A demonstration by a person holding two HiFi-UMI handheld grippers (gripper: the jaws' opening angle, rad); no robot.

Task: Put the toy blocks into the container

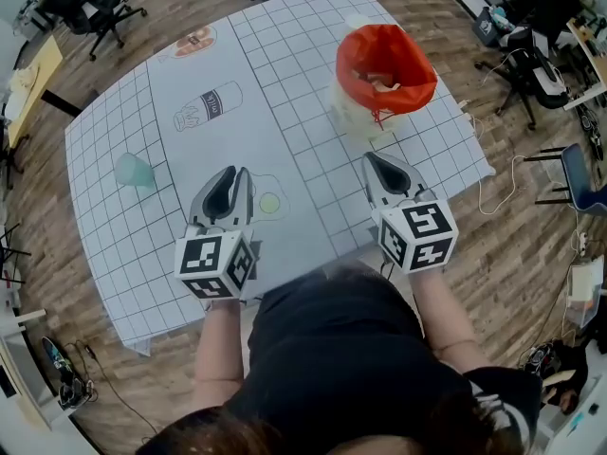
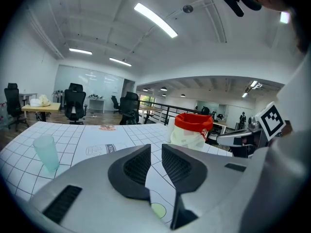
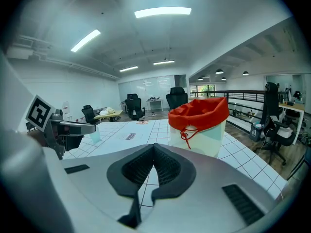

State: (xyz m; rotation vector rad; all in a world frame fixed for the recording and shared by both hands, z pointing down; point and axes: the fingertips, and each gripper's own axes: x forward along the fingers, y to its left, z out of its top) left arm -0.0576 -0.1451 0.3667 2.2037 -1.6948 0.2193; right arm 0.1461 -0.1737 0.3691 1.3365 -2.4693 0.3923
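The container (image 1: 384, 69) is a whitish tub lined with a red drawstring bag, standing at the far right of the gridded table mat (image 1: 303, 112). Pale blocks (image 1: 382, 81) show inside it. It also appears in the left gripper view (image 2: 193, 130) and the right gripper view (image 3: 199, 125). My left gripper (image 1: 239, 172) hovers over the near middle of the mat, its jaws a narrow gap apart with nothing between them (image 2: 156, 147). My right gripper (image 1: 372, 159) sits just in front of the container, jaw tips touching and empty (image 3: 154, 146).
A translucent teal cup (image 1: 135, 171) stands upright at the mat's left. Flat printed pictures lie on the mat: a bottle (image 1: 209, 105), a green circle (image 1: 270, 202). Office chairs (image 1: 95, 3) and cables surround the table on the wood floor.
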